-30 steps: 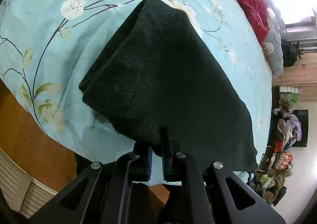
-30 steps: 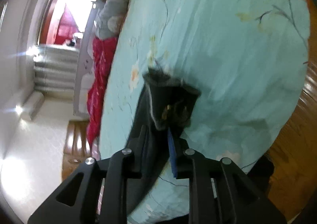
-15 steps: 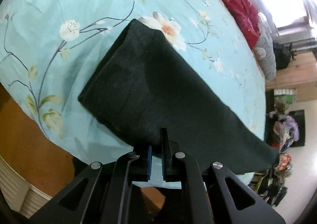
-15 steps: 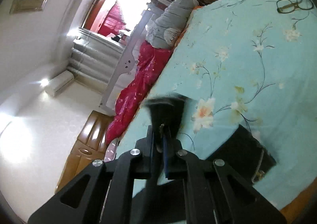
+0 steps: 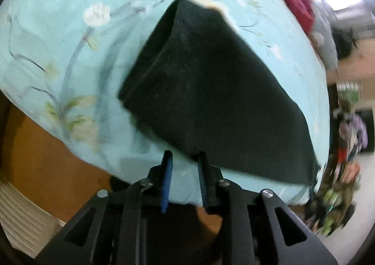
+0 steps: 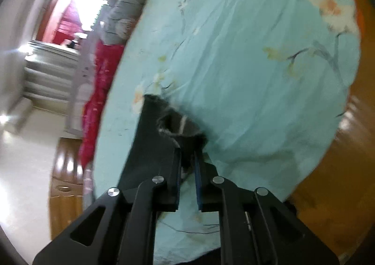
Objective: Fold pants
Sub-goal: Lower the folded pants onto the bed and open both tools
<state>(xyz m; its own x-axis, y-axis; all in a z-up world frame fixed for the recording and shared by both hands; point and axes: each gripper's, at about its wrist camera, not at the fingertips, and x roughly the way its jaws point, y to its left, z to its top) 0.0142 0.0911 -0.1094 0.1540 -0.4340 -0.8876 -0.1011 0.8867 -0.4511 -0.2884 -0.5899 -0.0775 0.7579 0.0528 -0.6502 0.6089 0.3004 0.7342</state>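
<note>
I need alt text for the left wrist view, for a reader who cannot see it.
Folded black pants lie on a light blue floral bedsheet, seen from above. The left gripper is opening just in front of their near edge, with nothing clearly between its blue pads. The background is blurred.

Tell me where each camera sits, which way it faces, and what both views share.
Left wrist: on the left gripper, looking steeply down at the folded black pants on the floral sheet; its opening fingers show, nothing between them.
Right wrist: on the right gripper, aimed along the bed toward a bright doorway; its fingers pinch a pants corner.
Shared: pants, sheet, red blanket.
</note>
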